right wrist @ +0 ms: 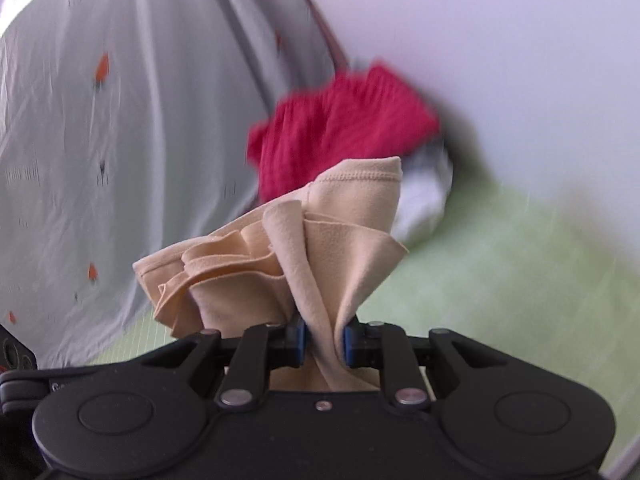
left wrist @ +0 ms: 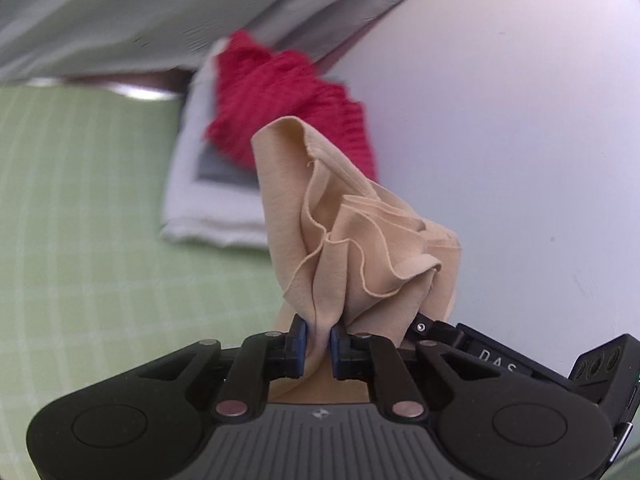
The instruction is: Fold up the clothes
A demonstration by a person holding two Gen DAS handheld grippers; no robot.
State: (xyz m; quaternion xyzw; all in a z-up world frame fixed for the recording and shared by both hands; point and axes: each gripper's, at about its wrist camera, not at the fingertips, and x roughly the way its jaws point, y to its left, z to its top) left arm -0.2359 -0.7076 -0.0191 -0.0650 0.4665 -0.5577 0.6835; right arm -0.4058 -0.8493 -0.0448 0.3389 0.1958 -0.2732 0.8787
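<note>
My left gripper (left wrist: 319, 340) pinches a soft tan cloth (left wrist: 352, 236) between its blue pads, and the cloth bunches up in folds just in front of it. My right gripper (right wrist: 325, 338) squeezes the same tan cloth (right wrist: 320, 240) tight too. Past the cloth, farther ahead of both grippers, a red knit piece (left wrist: 288, 96) lies on a folded white and grey one (left wrist: 208, 196). Under my grippers is a green checked cover (left wrist: 80, 220).
</note>
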